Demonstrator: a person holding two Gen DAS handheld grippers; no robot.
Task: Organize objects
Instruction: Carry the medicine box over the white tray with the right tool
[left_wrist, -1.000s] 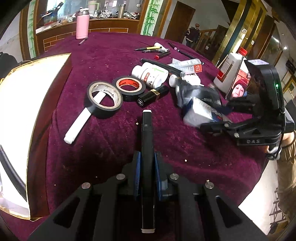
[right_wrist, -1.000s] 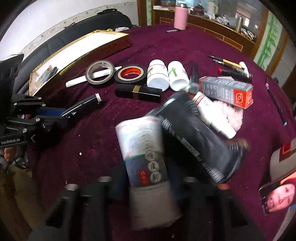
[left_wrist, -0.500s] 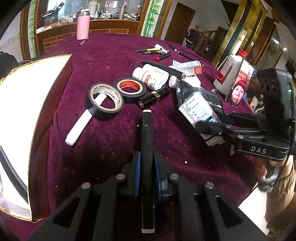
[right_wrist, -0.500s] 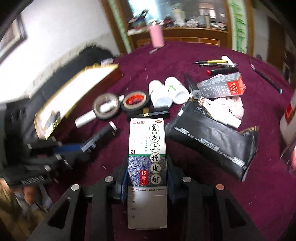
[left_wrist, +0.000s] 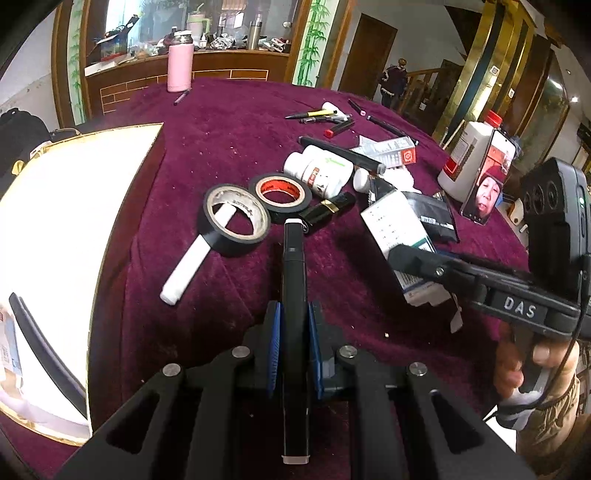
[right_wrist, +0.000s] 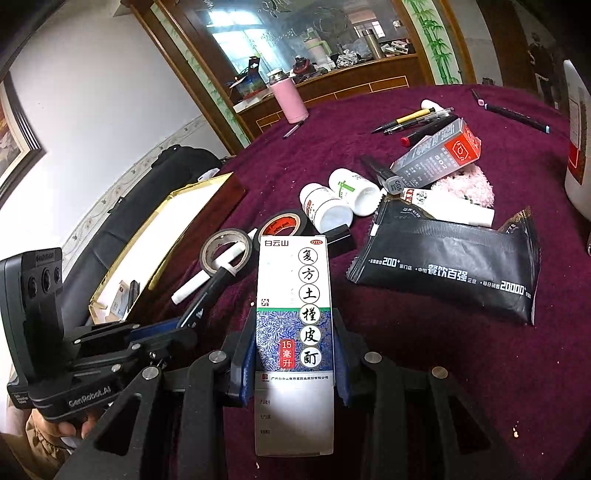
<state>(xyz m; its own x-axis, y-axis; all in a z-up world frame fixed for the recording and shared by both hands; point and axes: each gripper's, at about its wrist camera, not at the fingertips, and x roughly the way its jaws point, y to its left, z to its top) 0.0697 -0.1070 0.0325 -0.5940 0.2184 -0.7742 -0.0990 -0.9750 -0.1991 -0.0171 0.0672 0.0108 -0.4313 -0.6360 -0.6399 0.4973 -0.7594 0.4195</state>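
Left gripper clamped narrow on black marker, lower centre of frame, marker pointing up-frame along fingers, clear of cloth.

Right gripper gripping medicine box by long sides, printed face up, centre frame.

Both items lifted off maroon tablecloth, likely bound for gold-edged box at left, already holding few items.

Tape rolls, white bottles, black packet unsorted mid-table.

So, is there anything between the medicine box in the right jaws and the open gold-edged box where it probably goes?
Yes. The left gripper with its black pen stands between the medicine box and the gold-edged box.
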